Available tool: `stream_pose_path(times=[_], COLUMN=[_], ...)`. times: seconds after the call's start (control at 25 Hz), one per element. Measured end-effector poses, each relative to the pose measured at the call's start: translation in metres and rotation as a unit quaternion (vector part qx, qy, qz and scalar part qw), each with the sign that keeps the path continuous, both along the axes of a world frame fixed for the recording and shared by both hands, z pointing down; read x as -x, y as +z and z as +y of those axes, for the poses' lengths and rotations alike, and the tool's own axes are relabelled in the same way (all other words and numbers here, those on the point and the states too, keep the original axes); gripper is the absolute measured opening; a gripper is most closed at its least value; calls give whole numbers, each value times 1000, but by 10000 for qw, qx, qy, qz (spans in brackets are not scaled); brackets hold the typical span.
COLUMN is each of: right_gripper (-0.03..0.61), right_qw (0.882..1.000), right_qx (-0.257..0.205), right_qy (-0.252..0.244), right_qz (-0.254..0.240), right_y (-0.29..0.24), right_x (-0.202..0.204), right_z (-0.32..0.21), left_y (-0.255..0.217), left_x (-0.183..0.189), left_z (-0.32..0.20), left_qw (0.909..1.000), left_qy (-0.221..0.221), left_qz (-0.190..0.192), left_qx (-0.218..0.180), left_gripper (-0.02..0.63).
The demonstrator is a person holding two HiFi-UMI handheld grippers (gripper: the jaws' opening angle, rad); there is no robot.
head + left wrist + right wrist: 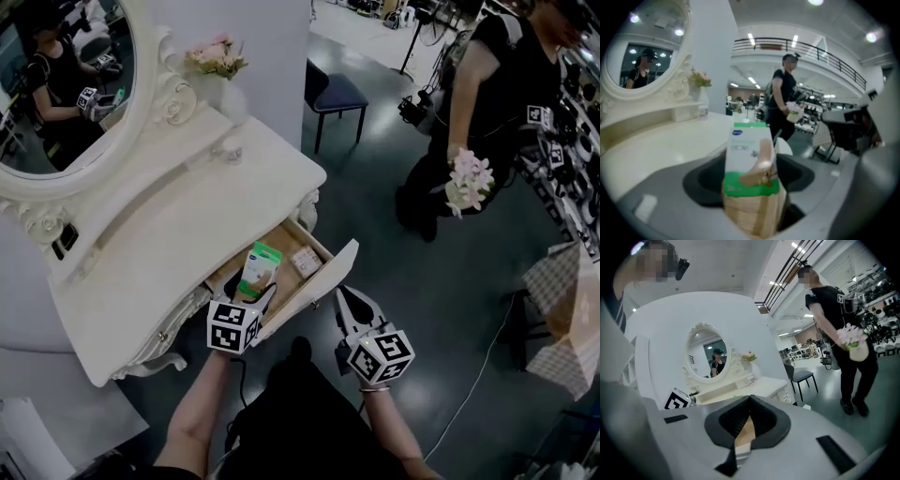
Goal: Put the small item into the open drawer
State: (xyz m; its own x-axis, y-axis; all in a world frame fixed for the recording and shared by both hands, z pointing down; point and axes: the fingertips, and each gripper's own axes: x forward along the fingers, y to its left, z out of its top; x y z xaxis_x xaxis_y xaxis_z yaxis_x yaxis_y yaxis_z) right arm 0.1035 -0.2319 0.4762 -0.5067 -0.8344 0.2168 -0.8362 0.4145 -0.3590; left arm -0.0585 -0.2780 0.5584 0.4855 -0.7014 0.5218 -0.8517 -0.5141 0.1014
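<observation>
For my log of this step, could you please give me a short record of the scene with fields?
Left gripper: shut on the box
Right gripper: shut, empty, beside the drawer front
Box: green and white, upright over the drawer
Drawer: open, another small carton inside
Dressing table: white, with oval mirror

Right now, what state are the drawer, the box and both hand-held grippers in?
Drawer: open, a small packet lying inside.
Box: upright, gripped by its lower end.
Left hand-held gripper: shut on the box.
Right hand-held gripper: jaws together, holding nothing.
</observation>
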Motion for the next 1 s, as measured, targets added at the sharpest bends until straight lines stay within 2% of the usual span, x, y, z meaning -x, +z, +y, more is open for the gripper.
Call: stream_pose_path(times=[0.2, 0.4, 0.76, 1.0], right_gripper=[5, 5, 5, 5], right_qw=[9998, 9995, 9990, 9985], right_qx=[192, 322, 414, 508], right_qy=[51, 45, 144, 196], right_qz=[-21, -29, -42, -30], right_y=[14, 22, 29, 34], right_x=[-4, -5, -14, -20], right_z=[-11, -20, -32, -34], left_y=[37, 70, 123, 149], left_x=[-12, -24, -34, -36], left_z=[-14, -20, -14, -9], left_qw=[9981, 9916, 9715, 9572], left_qy=[323, 641, 1119, 1373], left_qz=[-369, -731, -1391, -1660], left_qx=[377, 851, 1559, 1933], left_gripper=[342, 342, 342, 342])
